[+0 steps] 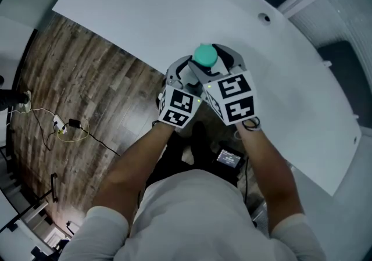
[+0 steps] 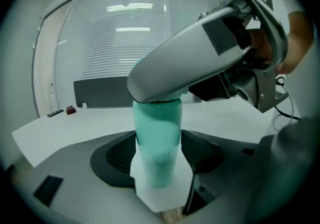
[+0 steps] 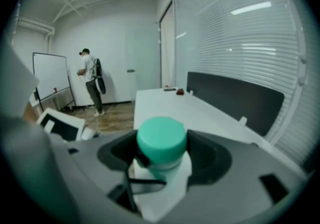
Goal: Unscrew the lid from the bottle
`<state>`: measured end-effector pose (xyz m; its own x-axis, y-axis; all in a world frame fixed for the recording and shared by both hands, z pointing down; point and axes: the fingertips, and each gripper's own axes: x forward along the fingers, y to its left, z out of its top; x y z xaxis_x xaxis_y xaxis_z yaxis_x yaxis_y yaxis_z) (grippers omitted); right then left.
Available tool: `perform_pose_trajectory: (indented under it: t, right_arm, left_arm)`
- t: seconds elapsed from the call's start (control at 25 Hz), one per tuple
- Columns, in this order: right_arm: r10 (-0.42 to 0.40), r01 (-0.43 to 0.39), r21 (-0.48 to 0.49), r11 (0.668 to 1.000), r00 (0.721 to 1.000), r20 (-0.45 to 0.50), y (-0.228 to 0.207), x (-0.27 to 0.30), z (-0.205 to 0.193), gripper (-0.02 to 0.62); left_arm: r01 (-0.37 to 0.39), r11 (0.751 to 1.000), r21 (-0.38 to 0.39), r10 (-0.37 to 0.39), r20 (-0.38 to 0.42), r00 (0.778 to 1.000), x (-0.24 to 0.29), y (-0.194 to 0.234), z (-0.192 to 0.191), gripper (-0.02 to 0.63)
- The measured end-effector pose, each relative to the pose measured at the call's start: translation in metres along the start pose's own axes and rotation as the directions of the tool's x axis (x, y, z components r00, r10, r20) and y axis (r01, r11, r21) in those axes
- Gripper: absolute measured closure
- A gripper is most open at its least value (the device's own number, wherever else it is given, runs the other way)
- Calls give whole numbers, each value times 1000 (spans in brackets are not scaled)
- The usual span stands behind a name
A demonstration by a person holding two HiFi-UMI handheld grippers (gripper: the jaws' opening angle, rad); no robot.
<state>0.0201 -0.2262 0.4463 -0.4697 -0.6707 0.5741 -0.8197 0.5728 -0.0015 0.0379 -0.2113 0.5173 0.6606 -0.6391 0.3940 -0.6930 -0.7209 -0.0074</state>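
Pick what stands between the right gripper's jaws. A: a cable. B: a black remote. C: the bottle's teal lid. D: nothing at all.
C: the right gripper view shows the teal lid between the pads of the right gripper, on top of the bottle that the left gripper clamps.

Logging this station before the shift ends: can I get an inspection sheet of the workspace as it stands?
Surface: white table.
Job's things: teal bottle upright, lid on.
Clutter: two small dark items at table's far end.
Grippers: left gripper shut on bottle body; right gripper shut on lid.
Cables: loose cables and power strip on wooden floor.
Surroundings: window blinds, whiteboard, person standing.
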Motion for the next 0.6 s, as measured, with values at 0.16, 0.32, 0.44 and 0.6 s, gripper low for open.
perform_pose_trajectory:
  t: [0.16, 0.32, 0.44, 0.6]
  right_arm:
    - [-50, 50, 32, 998, 999, 13, -3, 0, 0, 279]
    - [-43, 42, 25, 999, 999, 26, -2, 0, 1, 279]
    - [-14, 14, -7, 1000, 1000, 25, -3, 0, 0, 279]
    - [29, -28, -41, 999, 1000, 9, 0, -1, 2, 279]
  left_arm:
    - [-64, 998, -14, 64, -14, 998, 5, 1, -1, 314]
    - [-10, 1000, -5, 10, -15, 1000, 5, 2, -2, 314]
    - [94, 995, 22, -93, -18, 995, 5, -1, 1, 316]
    - [244, 967, 77, -241, -45, 970, 3, -2, 1, 318]
